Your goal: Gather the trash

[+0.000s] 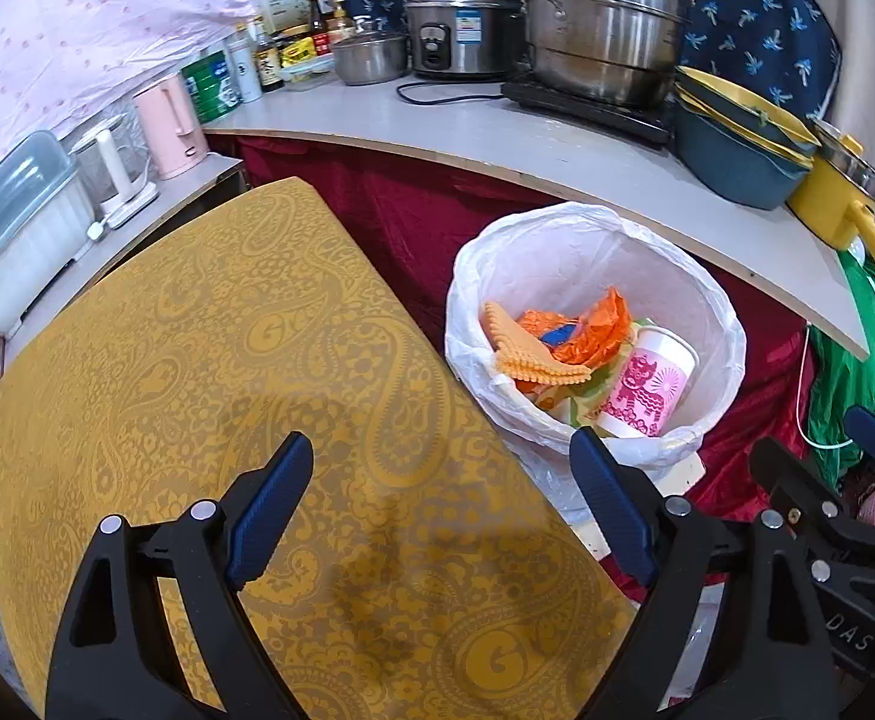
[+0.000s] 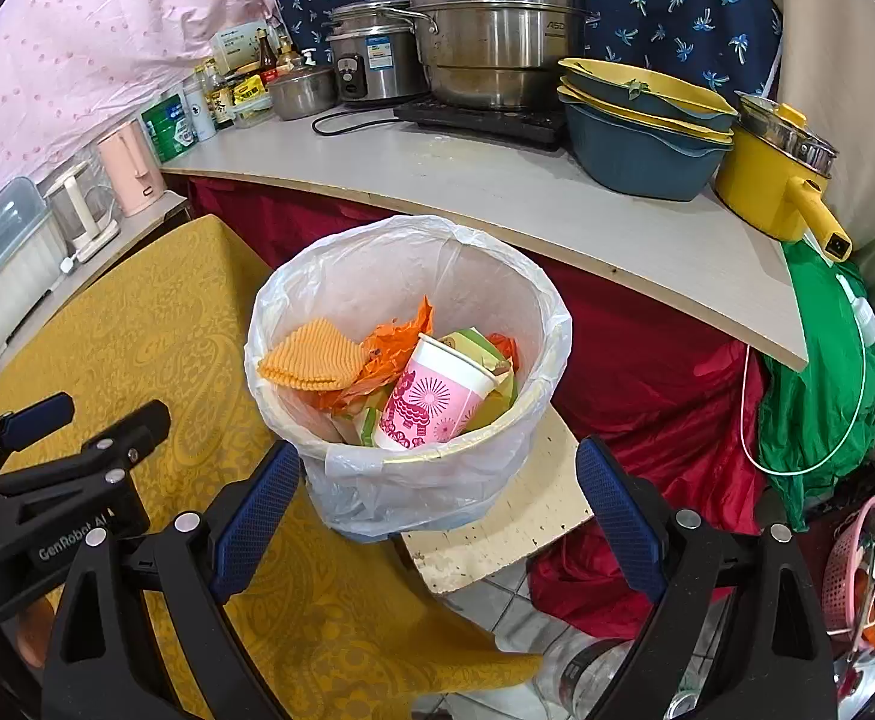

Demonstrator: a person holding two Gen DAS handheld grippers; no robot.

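Left claw (image 1: 440,456) wide, empty, beside bin (image 2: 413,468); right claw (image 2: 437,474) wide, empty, before bin; pink cup (image 2: 431,402), orange wrappers (image 2: 311,363) inside bin.

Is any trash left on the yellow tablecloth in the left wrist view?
No, the yellow tablecloth lies bare there, while the pink paper cup and orange wrappers sit inside the lined trash bin.

Thin white plastic bin liner (image 2: 437,480) — crinkled, translucent
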